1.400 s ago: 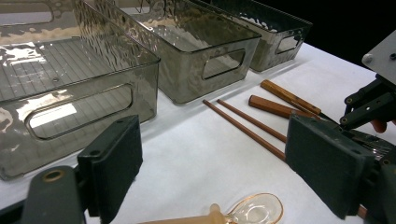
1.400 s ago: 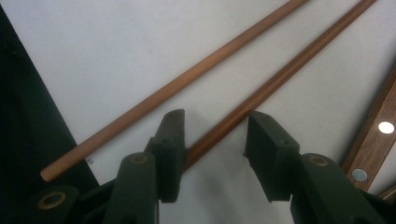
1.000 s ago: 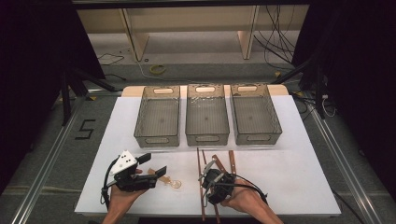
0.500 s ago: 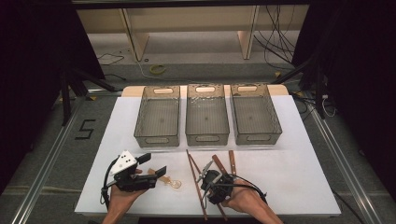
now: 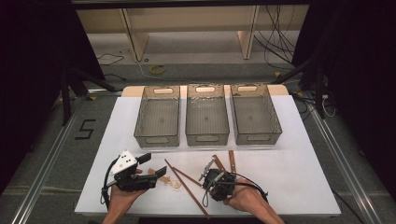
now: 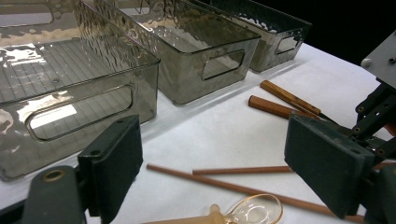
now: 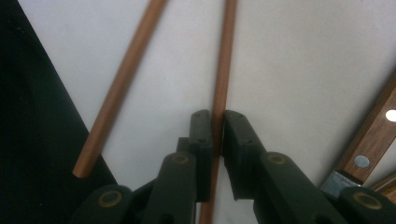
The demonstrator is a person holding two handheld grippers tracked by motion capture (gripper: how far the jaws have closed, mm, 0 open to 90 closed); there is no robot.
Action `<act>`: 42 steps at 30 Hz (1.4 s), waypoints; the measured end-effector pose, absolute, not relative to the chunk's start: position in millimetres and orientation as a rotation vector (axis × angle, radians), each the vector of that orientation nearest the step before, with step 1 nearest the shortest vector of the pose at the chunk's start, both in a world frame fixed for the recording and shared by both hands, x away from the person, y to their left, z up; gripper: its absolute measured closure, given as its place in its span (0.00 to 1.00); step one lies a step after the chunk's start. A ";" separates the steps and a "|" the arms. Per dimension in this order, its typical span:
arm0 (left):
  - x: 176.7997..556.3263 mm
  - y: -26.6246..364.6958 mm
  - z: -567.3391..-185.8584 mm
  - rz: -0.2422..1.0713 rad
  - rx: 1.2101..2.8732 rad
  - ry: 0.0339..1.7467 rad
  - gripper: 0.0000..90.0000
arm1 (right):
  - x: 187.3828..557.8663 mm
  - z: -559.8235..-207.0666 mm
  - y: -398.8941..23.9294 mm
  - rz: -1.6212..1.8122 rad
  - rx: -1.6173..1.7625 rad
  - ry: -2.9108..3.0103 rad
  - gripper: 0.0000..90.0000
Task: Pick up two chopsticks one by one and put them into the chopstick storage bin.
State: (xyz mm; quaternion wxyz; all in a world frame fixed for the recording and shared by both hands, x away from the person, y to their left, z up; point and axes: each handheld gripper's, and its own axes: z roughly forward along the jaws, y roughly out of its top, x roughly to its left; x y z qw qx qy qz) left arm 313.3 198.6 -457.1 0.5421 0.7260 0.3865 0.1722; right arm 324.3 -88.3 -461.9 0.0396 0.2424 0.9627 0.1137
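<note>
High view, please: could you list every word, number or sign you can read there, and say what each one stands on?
"5": black tape mark on the grey floor, left of the table.
No other text can be read: the three bins, the chopsticks and both grippers carry no legible label.

Matt brown wood is seen in the chopsticks (image 7: 223, 70). Smoky, glossy, rippled clear plastic forms the bins (image 5: 157, 116). Grained wood with metal rivets marks the knife handles (image 6: 282, 101). The table cover (image 5: 299, 172) appears matt white; the spoon (image 6: 254, 210), glossy clear plastic.
</note>
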 end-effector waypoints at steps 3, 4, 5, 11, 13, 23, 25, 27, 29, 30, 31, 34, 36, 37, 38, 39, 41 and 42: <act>313.2 198.4 -457.1 0.407 1.724 0.916 0.21 | 325.0 -461.9 -89.1 0.352 0.748 2.954 0.93; 313.2 198.3 -457.0 0.407 1.724 0.916 0.21 | 325.3 -461.8 -89.3 0.352 0.750 2.955 0.93; 313.3 198.1 -457.1 0.408 1.724 0.916 0.21 | 325.4 -461.8 -89.3 0.351 0.751 2.957 0.93; 313.2 197.6 -457.2 0.405 1.724 0.916 0.21 | 326.7 -461.6 -91.0 0.368 0.772 2.962 0.94; 313.3 197.6 -457.1 0.405 1.725 0.914 0.21 | 328.1 -461.4 -92.8 0.384 0.778 2.959 0.94; 318.4 191.0 -452.1 0.362 1.778 0.856 0.21 | 329.8 -447.8 -95.9 0.524 0.761 2.939 0.94; 321.1 186.7 -447.9 0.340 1.808 0.823 0.21 | 330.6 -444.6 -94.9 0.541 0.722 2.938 0.94; 323.2 182.0 -445.1 0.319 1.851 0.792 0.21 | 330.6 -439.2 -93.2 0.543 0.699 2.918 0.94; 325.2 177.1 -442.4 0.309 1.896 0.770 0.21 | 330.8 -433.9 -91.0 0.561 0.676 2.906 0.94; 326.1 174.4 -440.4 0.309 1.924 0.756 0.21 | 330.7 -431.6 -89.8 0.552 0.659 2.905 0.94; 326.9 171.6 -438.2 0.312 1.949 0.736 0.21 | 330.9 -429.8 -88.9 0.546 0.632 2.900 0.94; 329.6 162.3 -431.7 0.301 2.023 0.677 0.22 | 329.9 -426.7 -88.0 0.543 0.579 2.904 0.94; 332.7 154.5 -429.0 0.288 2.089 0.642 0.22 | 327.4 -425.4 -87.0 0.540 0.567 2.907 0.94; 333.7 150.1 -428.4 0.292 2.120 0.623 0.23 | 326.4 -424.6 -86.8 0.529 0.553 2.911 0.94; 334.2 145.5 -427.8 0.297 2.149 0.602 0.24 | 325.7 -423.9 -86.6 0.523 0.535 2.909 0.94; 334.7 141.4 -427.3 0.295 2.177 0.580 0.24 | 324.9 -422.8 -86.2 0.529 0.531 2.910 0.94; 335.5 134.6 -426.6 0.266 2.218 0.556 0.26 | 323.2 -420.4 -86.2 0.522 0.506 2.909 0.94; 335.8 131.7 -426.6 0.261 2.243 0.541 0.26 | 322.3 -419.0 -86.3 0.519 0.494 2.910 0.94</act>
